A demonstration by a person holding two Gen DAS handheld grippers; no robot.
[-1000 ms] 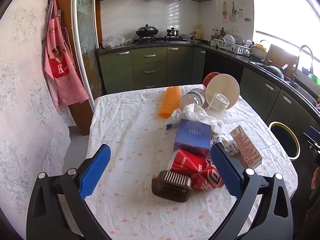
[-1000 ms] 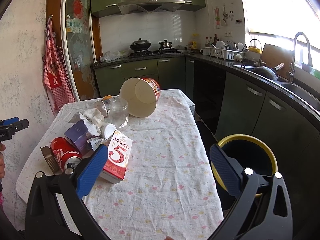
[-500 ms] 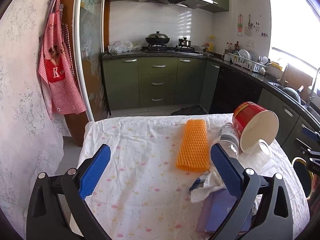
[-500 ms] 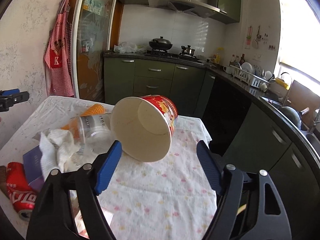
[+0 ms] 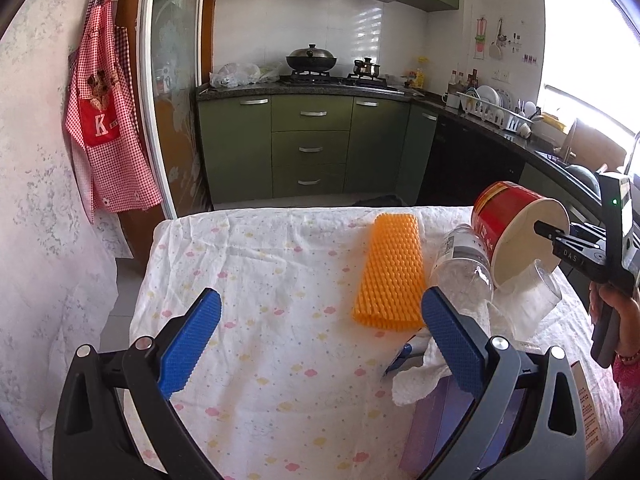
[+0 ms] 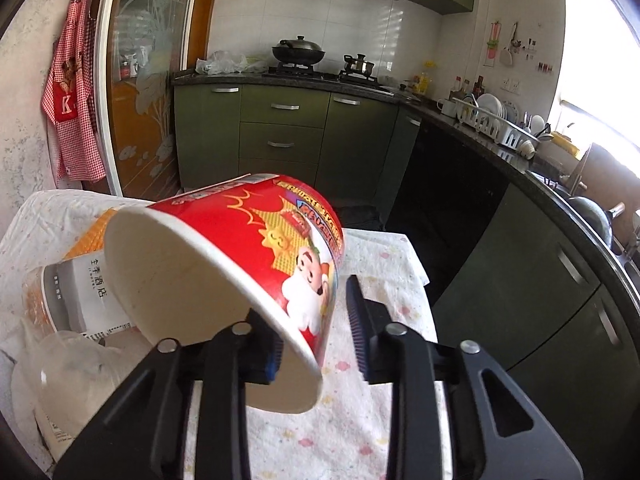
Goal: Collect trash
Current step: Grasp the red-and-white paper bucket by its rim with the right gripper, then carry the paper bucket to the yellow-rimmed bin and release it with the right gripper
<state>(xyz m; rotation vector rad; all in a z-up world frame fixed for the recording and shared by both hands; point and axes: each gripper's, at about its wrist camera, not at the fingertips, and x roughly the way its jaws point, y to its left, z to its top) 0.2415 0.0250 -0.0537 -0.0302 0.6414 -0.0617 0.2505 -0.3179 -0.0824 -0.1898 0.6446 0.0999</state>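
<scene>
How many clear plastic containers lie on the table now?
2: a clear plastic bottle lying between the orange mesh sleeve and the red noodle cup, and a clear plastic cup just below it. Others may be hidden.

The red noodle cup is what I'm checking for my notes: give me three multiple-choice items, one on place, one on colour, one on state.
1. Where does the red noodle cup lie?
A. on the stove
B. on its side on the clothed table
C. in the sink

2. What colour is the ridged mat beside the clear bottle?
A. orange
B. green
C. black

3. What do the right gripper jaws straddle?
A. the bottle's neck
B. nothing
C. the cup's rim wall

Answers: 1 B, its mouth faces sideways over the cloth. 2 A, plainly orange in the left wrist view. 3 C, one pad inside and one outside, jaws closing.
</scene>
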